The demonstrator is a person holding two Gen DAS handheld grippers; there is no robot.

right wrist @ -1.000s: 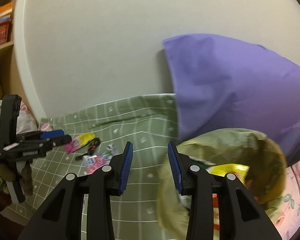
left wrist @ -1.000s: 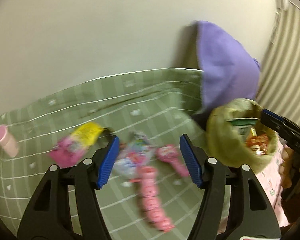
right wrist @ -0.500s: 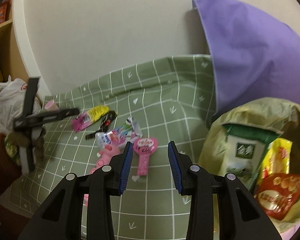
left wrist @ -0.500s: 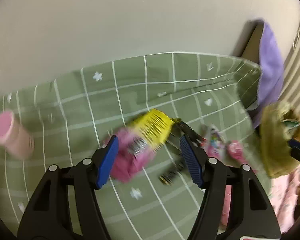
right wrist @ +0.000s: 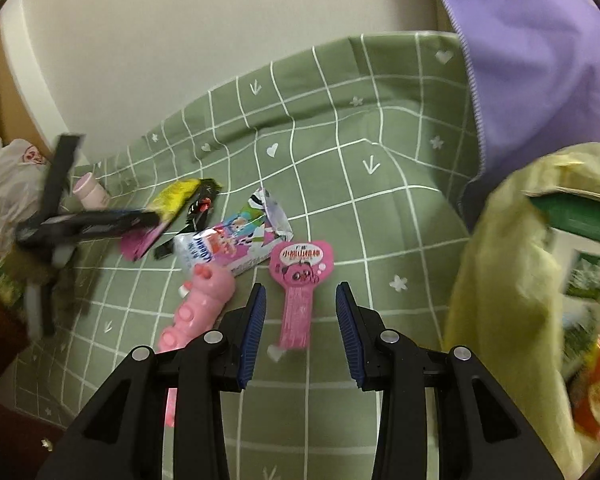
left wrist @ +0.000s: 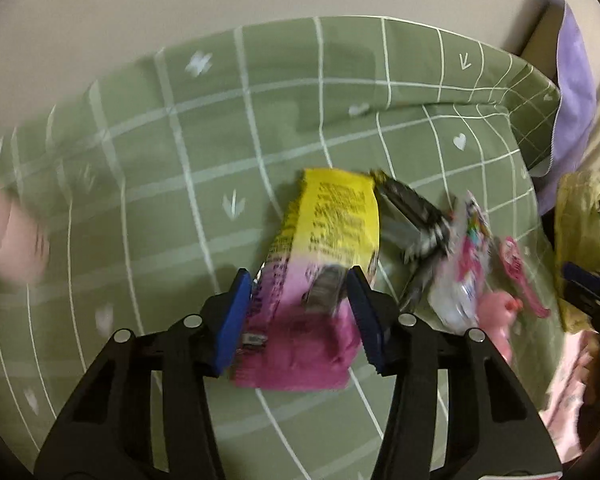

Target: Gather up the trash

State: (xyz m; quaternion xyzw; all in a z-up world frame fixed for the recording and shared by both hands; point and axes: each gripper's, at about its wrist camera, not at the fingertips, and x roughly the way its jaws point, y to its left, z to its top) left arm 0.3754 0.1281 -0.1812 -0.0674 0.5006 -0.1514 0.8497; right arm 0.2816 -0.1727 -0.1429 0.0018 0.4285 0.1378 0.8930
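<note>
A yellow and pink snack wrapper (left wrist: 324,232) lies on the green checked sheet (left wrist: 180,140). My left gripper (left wrist: 296,312) straddles its pink end. Its jaws are closing with the wrapper between them, and the pads are at its edges. From the right wrist view, the left gripper (right wrist: 140,216) is blurred over the same wrapper (right wrist: 172,196). My right gripper (right wrist: 300,320) hovers open above a pink paddle-shaped wrapper (right wrist: 300,268), with nothing in its grip. The yellow-green trash bag (right wrist: 508,280) gapes at the right with packets inside.
A black wrapper (right wrist: 204,200), a cartoon-printed packet (right wrist: 236,240) and a pink caterpillar-shaped piece (right wrist: 200,304) lie near each other. A pink bottle (right wrist: 90,192) stands far left. A purple pillow (right wrist: 540,60) leans on the wall. A white plastic bag (right wrist: 4,184) sits at the left edge.
My left gripper swung left and down onto the yellow and pink wrapper, and its jaws narrowed. My right gripper dropped and turned from the bag toward the pink paddle-shaped wrapper.
</note>
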